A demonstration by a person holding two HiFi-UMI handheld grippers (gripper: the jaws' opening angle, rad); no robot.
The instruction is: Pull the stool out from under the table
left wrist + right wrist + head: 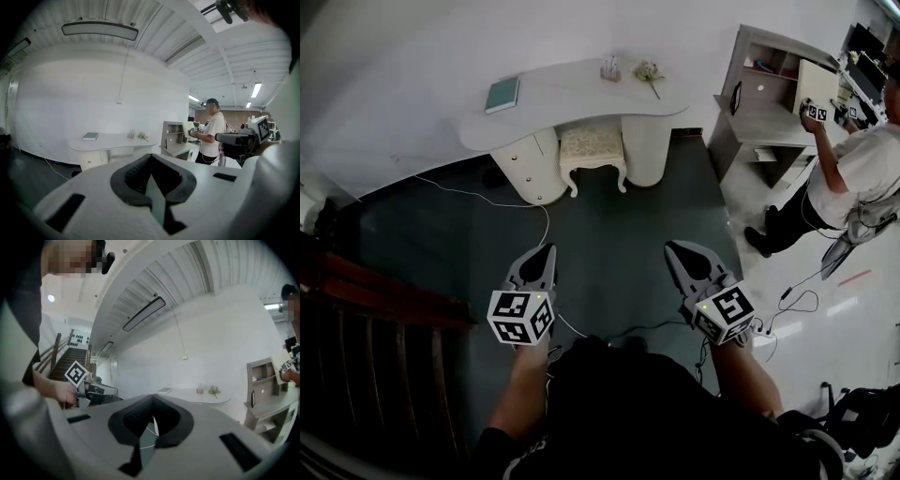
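Observation:
A cream stool with curved legs and a patterned seat stands tucked under the white curved table at the far wall. My left gripper and right gripper hang side by side over the dark floor, well short of the stool, both shut and empty. In the left gripper view the table shows far off beyond the shut left gripper. The right gripper view also shows the table in the distance past the shut right gripper.
A teal book, a glass holder and a flower lie on the table. A grey shelf desk stands at the right with a person beside it. White cables trail on the floor. A wooden stair rail runs along the left.

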